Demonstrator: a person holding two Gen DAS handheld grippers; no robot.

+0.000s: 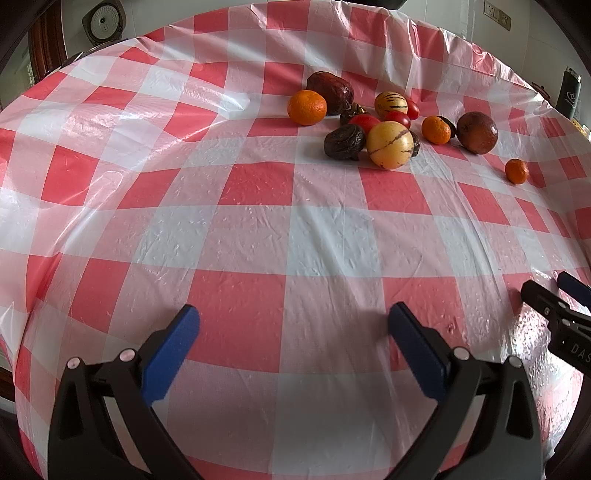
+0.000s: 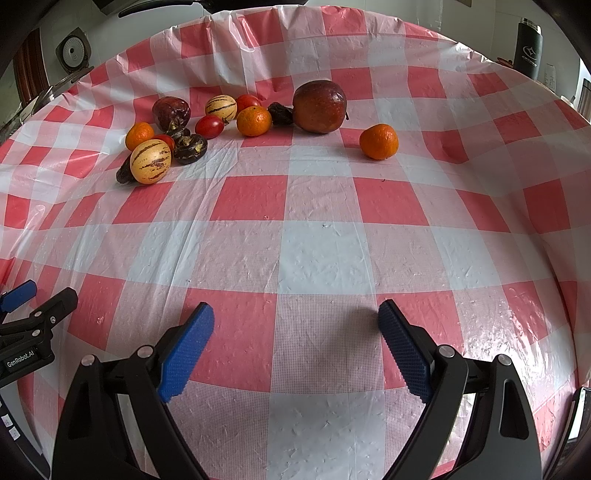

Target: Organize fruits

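Note:
Fruit lies in a loose cluster at the far side of the red-and-white checked tablecloth [image 1: 258, 229]. In the left wrist view: a striped yellow melon [image 1: 389, 144], a second one [image 1: 390, 104], mandarins [image 1: 307, 107] [image 1: 436, 129], red tomatoes [image 1: 398, 118], dark wrinkled fruits [image 1: 344, 141], dark red apples [image 1: 477, 132] [image 1: 329, 92], and a lone mandarin [image 1: 516, 171] at the right. The right wrist view shows the apple [image 2: 320, 106] and lone mandarin [image 2: 378, 141]. My left gripper [image 1: 293, 326] and right gripper [image 2: 295, 325] are open, empty, near the table's front edge.
A dark bottle [image 2: 529, 48] stands beyond the far right of the table. A round grey appliance [image 1: 105, 22] sits behind the far left. The cloth is wrinkled and rides up along the far edge [image 2: 236, 37]. The right gripper's tip [image 1: 554, 302] shows at the left view's right edge.

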